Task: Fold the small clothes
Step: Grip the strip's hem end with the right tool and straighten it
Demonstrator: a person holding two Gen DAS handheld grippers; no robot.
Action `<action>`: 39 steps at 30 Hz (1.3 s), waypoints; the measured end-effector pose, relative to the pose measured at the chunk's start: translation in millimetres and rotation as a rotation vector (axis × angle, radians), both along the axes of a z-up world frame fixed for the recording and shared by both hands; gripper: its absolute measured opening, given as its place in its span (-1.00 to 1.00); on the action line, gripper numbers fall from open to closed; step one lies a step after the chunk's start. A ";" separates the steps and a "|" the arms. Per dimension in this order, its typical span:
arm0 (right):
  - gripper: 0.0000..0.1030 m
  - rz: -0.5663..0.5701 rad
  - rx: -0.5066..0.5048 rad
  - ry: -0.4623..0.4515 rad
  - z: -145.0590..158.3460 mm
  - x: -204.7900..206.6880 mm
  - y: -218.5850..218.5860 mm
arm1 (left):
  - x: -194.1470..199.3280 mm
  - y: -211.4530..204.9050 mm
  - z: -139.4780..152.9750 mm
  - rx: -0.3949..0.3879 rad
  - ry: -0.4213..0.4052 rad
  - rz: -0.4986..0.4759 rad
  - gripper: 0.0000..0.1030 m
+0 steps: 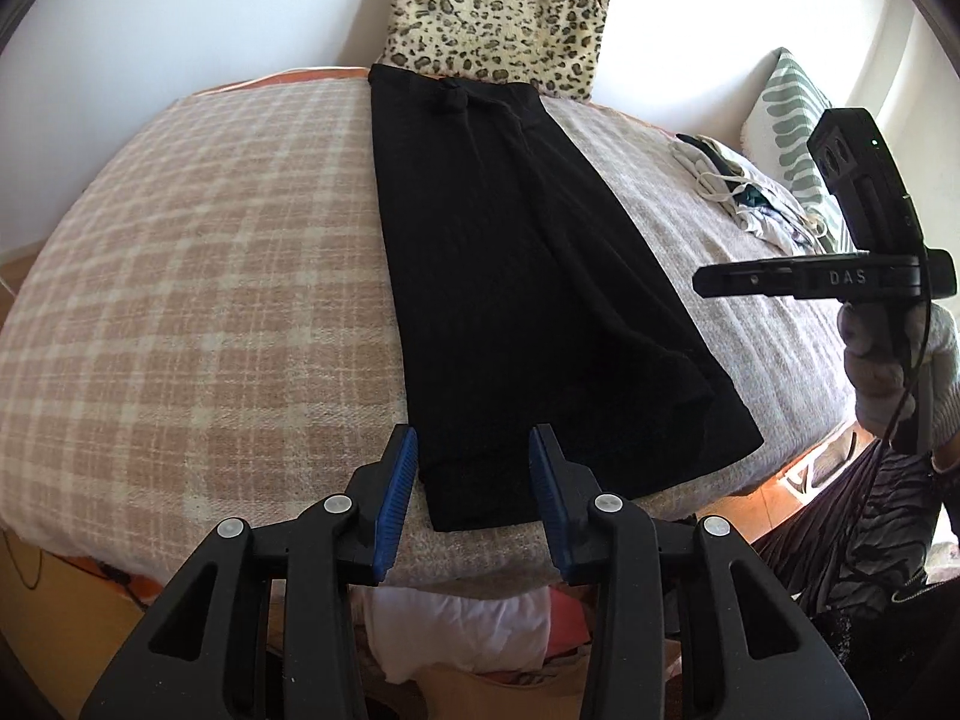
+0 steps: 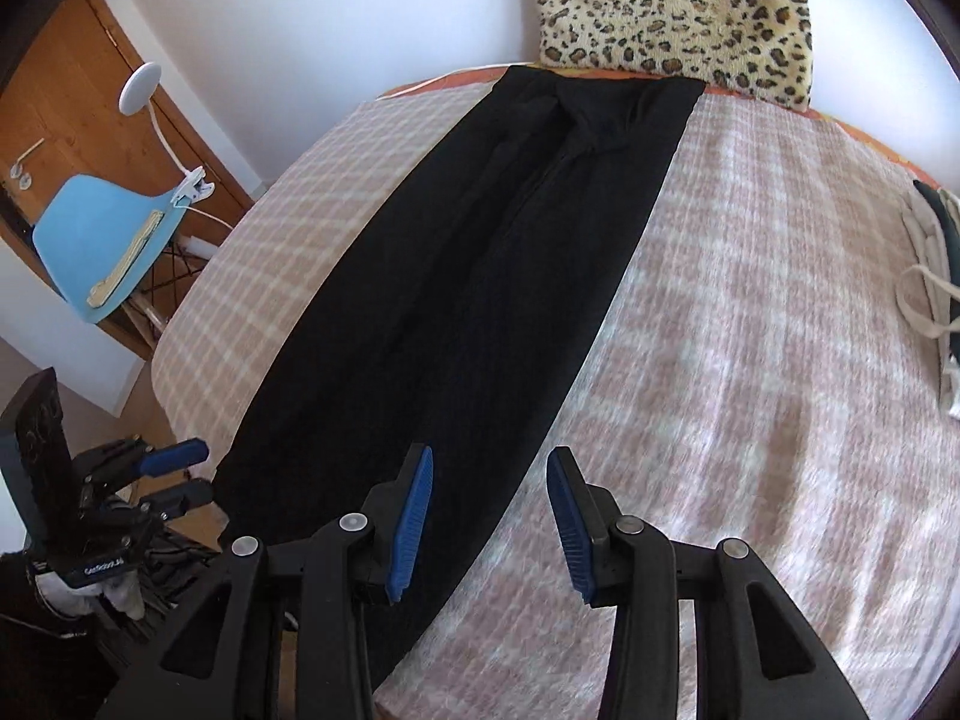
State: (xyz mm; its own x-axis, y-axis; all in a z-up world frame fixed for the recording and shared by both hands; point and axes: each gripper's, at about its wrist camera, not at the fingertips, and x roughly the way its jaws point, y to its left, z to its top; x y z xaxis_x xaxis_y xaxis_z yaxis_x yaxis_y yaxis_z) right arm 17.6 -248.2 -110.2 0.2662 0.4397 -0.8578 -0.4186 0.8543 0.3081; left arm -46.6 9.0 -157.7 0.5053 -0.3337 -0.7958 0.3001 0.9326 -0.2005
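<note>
A long black garment (image 1: 510, 276), folded lengthwise, lies flat on the checked bed cover, its far end at the leopard-print cushion. It also shows in the right wrist view (image 2: 480, 312). My left gripper (image 1: 474, 480) is open and empty, its blue pads on either side of the garment's near hem, just above it. My right gripper (image 2: 489, 510) is open and empty, hovering over the garment's near right edge. The right gripper's body shows at the right of the left wrist view (image 1: 828, 282); the left gripper shows at the lower left of the right wrist view (image 2: 174, 474).
A leopard-print cushion (image 1: 504, 12) leans on the wall at the bed's far side. A heap of light clothes (image 1: 744, 192) lies on the cover at the right, beside a green-patterned pillow (image 1: 792, 114). A blue chair (image 2: 102, 246) with a clip lamp stands left of the bed.
</note>
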 end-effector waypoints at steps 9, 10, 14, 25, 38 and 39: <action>-0.21 0.022 0.014 0.078 -25.3 -54.6 11.7 | 2.5 0.6 -11.8 0.019 -0.005 0.004 -0.86; -0.28 0.024 0.002 0.065 -24.3 -56.0 14.0 | 3.3 0.8 -11.4 0.018 -0.008 0.002 -0.89; -0.95 0.032 -0.048 0.021 -28.2 -57.4 22.2 | 0.2 8.7 -7.5 0.015 -0.017 0.020 -0.91; -0.21 -0.027 0.028 0.089 -23.6 -63.7 6.4 | -9.9 26.7 6.8 0.000 -0.038 0.053 -0.10; -0.93 0.015 -0.034 0.055 -17.9 -77.2 18.4 | -3.6 24.5 2.5 0.031 -0.029 0.033 -0.90; -0.84 0.025 -0.028 0.058 -15.4 -78.8 19.9 | -5.2 27.0 3.6 0.046 -0.033 0.041 -0.90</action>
State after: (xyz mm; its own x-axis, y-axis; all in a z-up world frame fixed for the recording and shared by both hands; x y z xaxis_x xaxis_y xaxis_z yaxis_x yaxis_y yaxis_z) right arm -61.2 -228.3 -125.6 0.2053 0.4208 -0.8836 -0.4220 0.8526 0.3080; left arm -51.8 36.0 -154.1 0.5439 -0.2760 -0.7925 0.2674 0.9522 -0.1481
